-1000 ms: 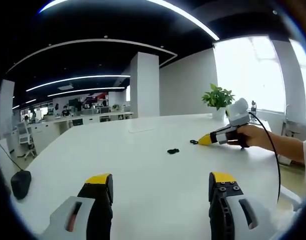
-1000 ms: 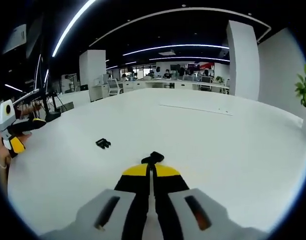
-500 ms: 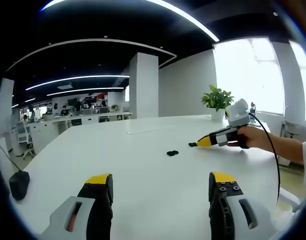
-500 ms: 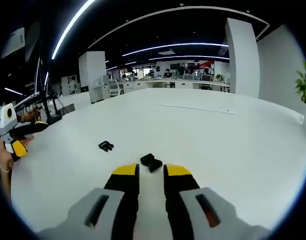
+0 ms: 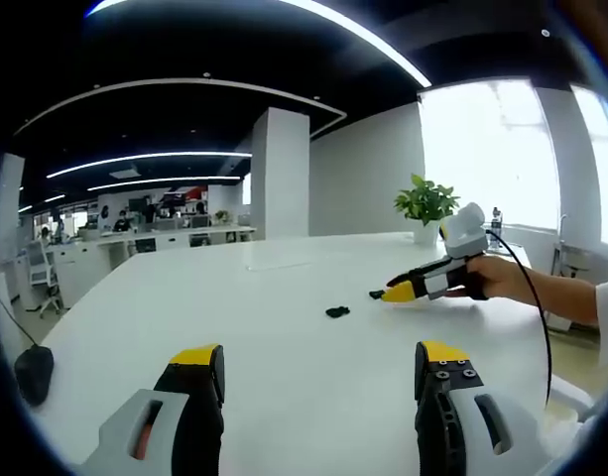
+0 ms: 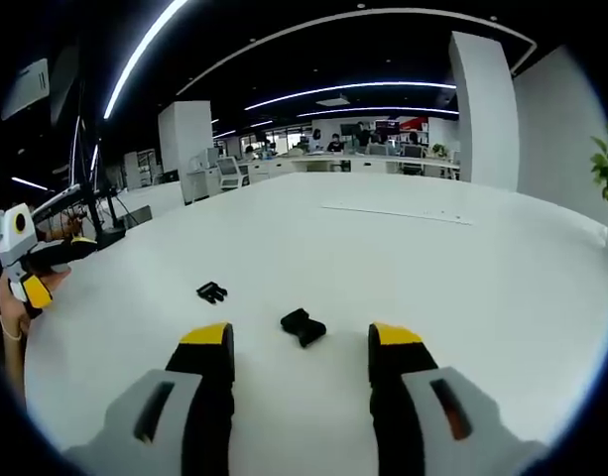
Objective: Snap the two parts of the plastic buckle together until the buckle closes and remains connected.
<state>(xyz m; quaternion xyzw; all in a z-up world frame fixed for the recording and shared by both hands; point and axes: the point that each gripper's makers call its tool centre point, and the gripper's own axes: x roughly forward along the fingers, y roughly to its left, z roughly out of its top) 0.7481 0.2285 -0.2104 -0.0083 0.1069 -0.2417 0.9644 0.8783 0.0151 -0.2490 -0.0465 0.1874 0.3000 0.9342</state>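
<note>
Currently both grippers' jaws gaping, gripping nothing; buckle halves (image 6: 303, 326) (image 6: 211, 292) lying apart on tabletop (image 6: 462, 288); misaligned approach risking skidding them.

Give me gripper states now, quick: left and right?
Left gripper: open, jaws wide apart, holding nothing.
Right gripper: open, holding nothing; one buckle part lies on the table between its jaws.

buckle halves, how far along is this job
Nothing is joined yet. The two buckle parts lie apart on the white table: the larger part just ahead of the open right gripper, the smaller part off to its side. The left gripper is open too, holding nothing. Left: pick up both parts, line them up and snap them shut.
</note>
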